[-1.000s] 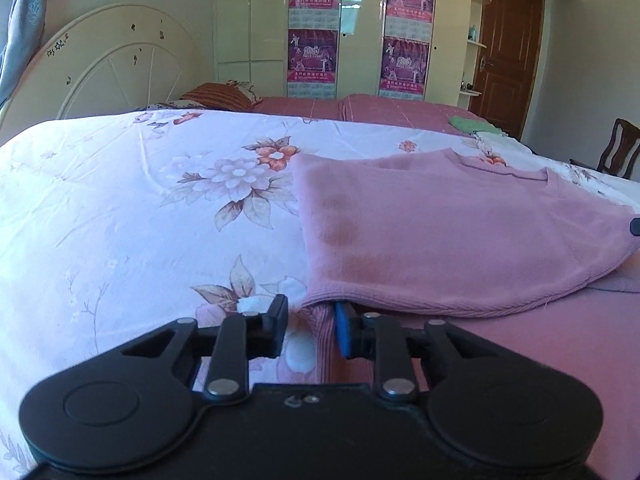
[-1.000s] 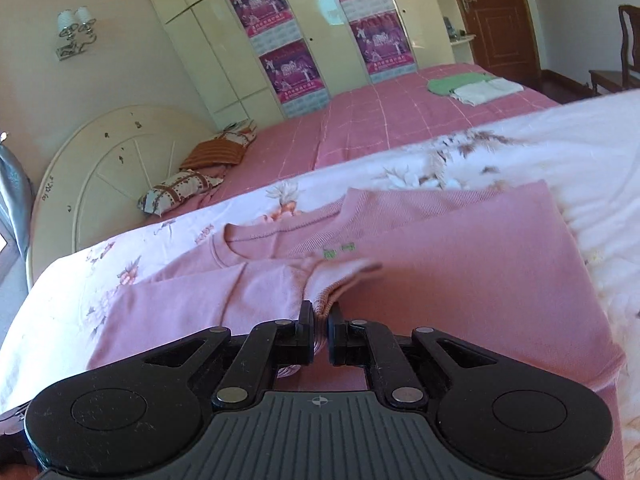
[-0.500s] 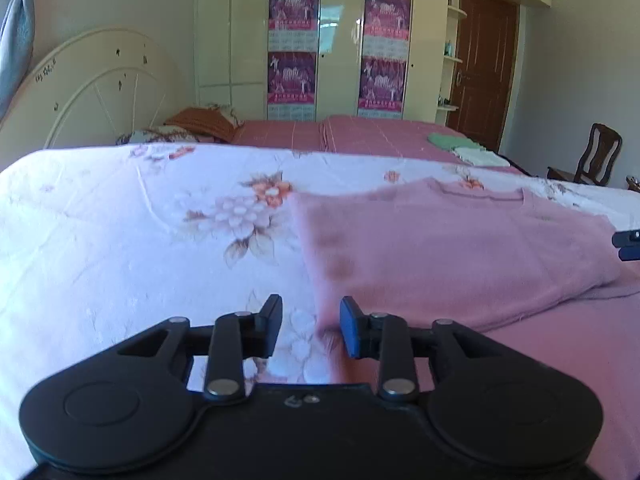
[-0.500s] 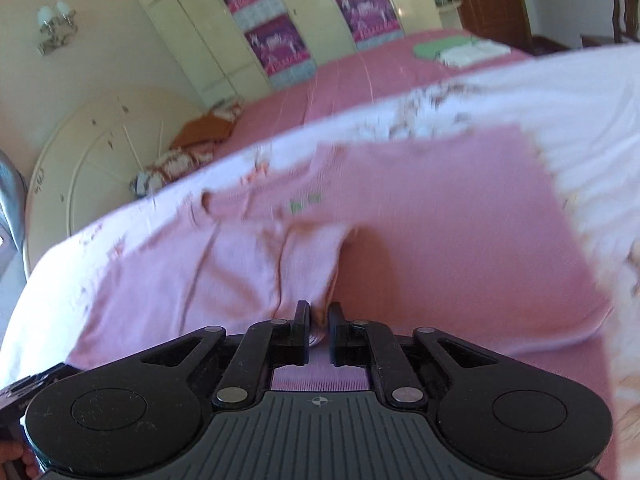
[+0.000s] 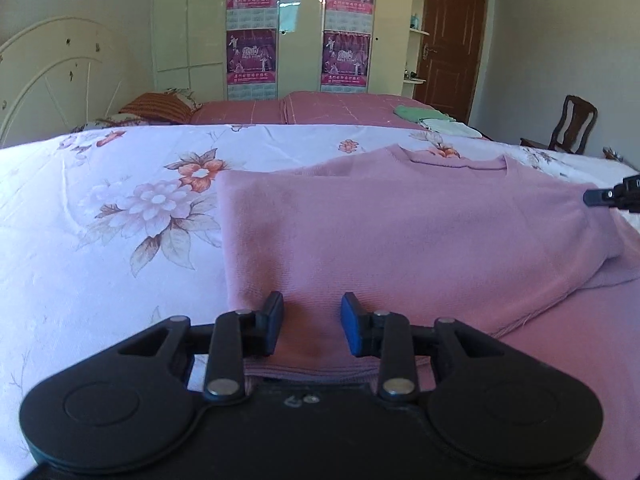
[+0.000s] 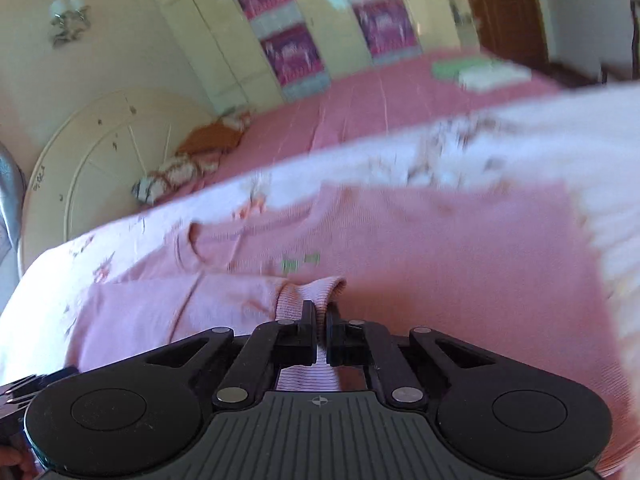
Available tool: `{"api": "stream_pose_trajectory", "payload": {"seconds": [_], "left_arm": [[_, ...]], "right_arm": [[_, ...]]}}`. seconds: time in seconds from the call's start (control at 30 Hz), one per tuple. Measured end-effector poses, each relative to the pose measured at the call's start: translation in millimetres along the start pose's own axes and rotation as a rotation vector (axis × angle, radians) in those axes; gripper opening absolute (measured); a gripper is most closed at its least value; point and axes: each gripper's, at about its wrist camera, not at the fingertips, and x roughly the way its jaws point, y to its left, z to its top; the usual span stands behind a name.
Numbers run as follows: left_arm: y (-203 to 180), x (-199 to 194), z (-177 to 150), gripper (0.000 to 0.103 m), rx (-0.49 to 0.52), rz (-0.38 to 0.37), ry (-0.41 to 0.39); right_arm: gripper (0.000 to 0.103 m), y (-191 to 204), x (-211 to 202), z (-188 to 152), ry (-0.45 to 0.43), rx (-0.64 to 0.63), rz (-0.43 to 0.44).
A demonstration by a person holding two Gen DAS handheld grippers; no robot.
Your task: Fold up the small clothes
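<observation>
The right hand-held gripper (image 6: 320,330) pinches the soft pink knit sweater's (image 5: 400,232) cuff (image 6: 310,292) (the left hand-held gripper (image 5: 312,324) gapes wide above its hem) on the flowered bed sheet (image 5: 100,240).

No legible txt on posters (image 5: 251,56).

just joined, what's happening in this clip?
A person with handheld tongs in each hand is folding a small pink knit sweater spread on a white floral bedsheet. The right tongs are shut on the sweater's ribbed sleeve cuff, holding it over the body of the garment. The left tongs are open, fingers either side of the sweater's near edge, gripping nothing. The right view is motion-blurred.
</observation>
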Motion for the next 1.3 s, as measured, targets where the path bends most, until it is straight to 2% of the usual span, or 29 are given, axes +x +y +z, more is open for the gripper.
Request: {"api": "stream_pose_trajectory", "payload": {"seconds": [0.07, 0.1, 0.13, 0.2, 0.27, 0.3, 0.37, 0.5, 0.53, 0.6, 0.63, 0.7, 0.77, 0.8, 0.83, 0.87, 0.9, 0.97, 1.03, 1.13, 1.2, 1.23, 1.3], "left_arm": [[-1.5, 0.6, -0.3, 0.033, 0.015, 0.006, -0.003], [-1.7, 1.4, 1.2, 0.033, 0.02, 0.006, 0.001], [-0.9, 1.3, 4.9, 0.033, 0.022, 0.004, 0.013], [0.0, -3.6, 15.2, 0.034, 0.012, 0.014, 0.0], [-0.2, -3.3, 29.1, 0.042, 0.024, 0.02, -0.055], [-0.1, 3.0, 38.3, 0.048, 0.03, 0.026, -0.066], [3.1, 23.3, 56.5, 0.049, 0.019, 0.021, -0.056], [26.0, 81.1, 74.4, 0.049, -0.058, -0.008, 0.055], [32.2, 85.6, 74.2, 0.052, -0.064, -0.027, 0.041], [37.0, 85.4, 75.0, 0.049, -0.066, -0.035, 0.041], [35.6, 80.3, 74.7, 0.048, -0.055, -0.021, 0.041], [24.4, 62.6, 72.4, 0.051, -0.022, 0.064, 0.021], [6.4, 47.4, 69.5, 0.058, -0.019, 0.004, -0.018], [-9.6, 44.7, 69.0, 0.062, 0.003, -0.021, -0.032], [-27.4, 44.0, 67.3, 0.065, 0.038, -0.036, -0.043], [-43.3, 45.1, 65.5, 0.066, 0.068, -0.055, -0.046], [-57.8, 47.6, 62.5, 0.066, 0.081, -0.073, -0.043], [-70.0, 54.4, 54.0, 0.066, 0.079, -0.089, -0.012], [-66.4, 53.1, 42.4, 0.069, 0.077, -0.057, 0.004], [-34.0, 32.6, 20.8, 0.071, 0.04, 0.016, 0.01], [-9.8, 18.5, 6.0, 0.07, -0.005, 0.021, 0.003], [-5.1, 12.6, 2.8, 0.07, -0.011, 0.002, -0.003], [-14.0, 11.5, 5.8, 0.066, 0.018, 0.03, 0.003]], "right_arm": [[0.003, -1.1, -0.3, -4.2, -0.013, -0.048, -0.058], [0.003, -1.6, 11.1, -7.4, 0.031, -0.079, -0.094], [0.003, -3.1, 19.7, -10.8, 0.083, -0.093, -0.095], [0.003, -1.4, 15.8, -6.9, 0.066, -0.094, -0.109], [0.004, 4.5, 0.8, -2.4, -0.023, -0.108, -0.139], [0.004, 9.8, -2.3, -0.9, -0.042, -0.129, -0.115], [0.004, 22.8, 6.4, 0.8, -0.018, -0.167, -0.07], [0.004, 52.5, 38.4, -5.4, 0.017, -0.252, -0.008], [0.004, 56.0, 46.2, -7.3, 0.023, -0.258, -0.003], [0.004, 49.5, 70.2, -14.4, 0.058, -0.244, -0.026], [0.004, 41.8, 71.3, -16.9, 0.028, -0.209, -0.004], [0.004, 39.1, 68.6, -14.5, 0.029, -0.181, -0.002], [0.004, 46.4, 59.3, -11.6, 0.002, -0.183, -0.023], [0.005, 52.3, 53.9, -9.7, -0.021, -0.182, 0.018], [0.006, 59.8, 53.2, -9.1, -0.025, -0.185, 0.059], [0.016, 68.4, 56.5, -9.8, -0.015, -0.198, 0.076], [0.031, 80.0, 61.0, -12.3, 0.001, -0.218, 0.086], [0.032, 95.6, 70.6, -19.3, 0.037, -0.246, 0.112], [0.032, 103.7, 74.0, -29.5, 0.058, -0.305, 0.103], [0.032, 85.6, 58.9, -39.6, 0.048, -0.344, 0.068], [0.031, 54.2, 36.8, -42.7, 0.026, -0.307, 0.012], [0.031, 38.4, 25.8, -45.4, 0.02, -0.286, 0.004], [0.031, 18.6, 11.5, -51.3, 0.024, -0.26, 0.008]]}}
